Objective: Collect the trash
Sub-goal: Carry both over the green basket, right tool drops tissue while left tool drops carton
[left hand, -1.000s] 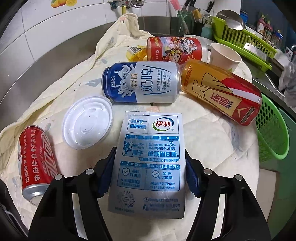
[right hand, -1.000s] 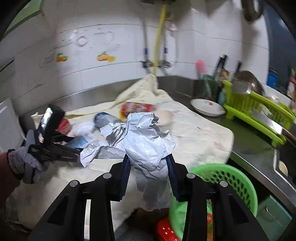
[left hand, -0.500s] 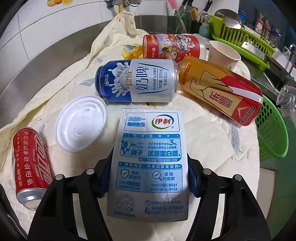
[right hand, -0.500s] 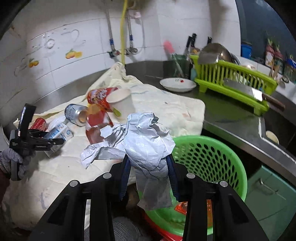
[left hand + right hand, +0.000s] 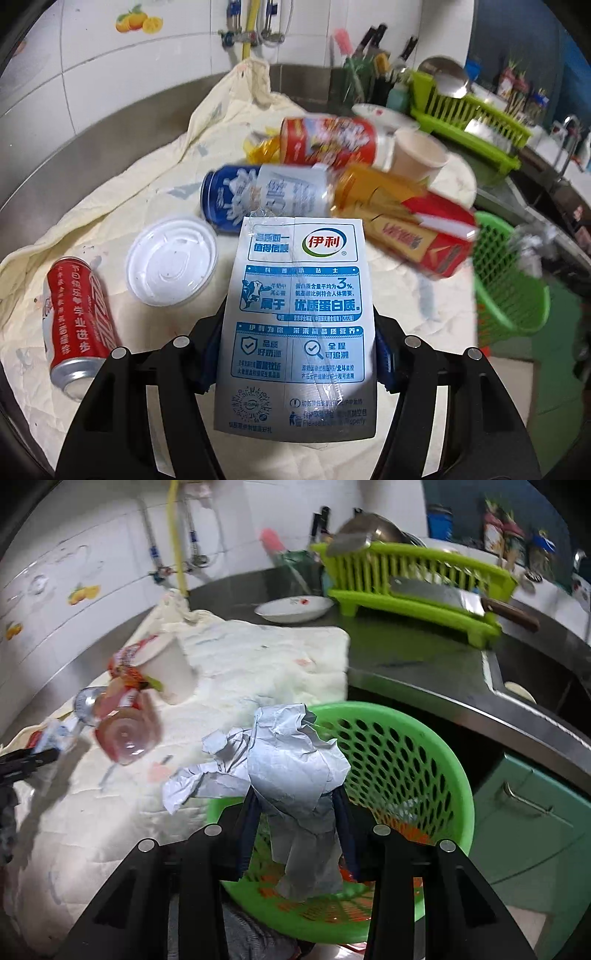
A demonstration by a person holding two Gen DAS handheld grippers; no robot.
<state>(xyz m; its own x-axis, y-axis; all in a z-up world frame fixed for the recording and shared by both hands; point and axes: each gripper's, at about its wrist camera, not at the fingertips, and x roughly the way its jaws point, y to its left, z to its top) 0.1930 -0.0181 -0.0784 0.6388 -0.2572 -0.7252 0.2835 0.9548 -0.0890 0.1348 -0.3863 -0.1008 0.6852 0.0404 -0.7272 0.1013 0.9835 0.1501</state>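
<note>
In the left wrist view, the left hand-held gripper (image 5: 295, 354) grasps the flat white-and-blue printed milk pouch (image 5: 297, 317), now lifted clear of the cream quilted cloth (image 5: 122, 206) on the desk; cans sit lower in frame than a second ago.

In the right wrist view, the right hand-held gripper (image 5: 295, 823), clenched on crumpled grey paper (image 5: 291, 771), has swung over the green perforated plastic basket (image 5: 413, 760) at centre right, so release looks near.

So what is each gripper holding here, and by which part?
The left gripper grips a flat milk pouch by the side edges of its lower half. The right gripper pinches a crumpled silver wrapper near its middle.
</note>
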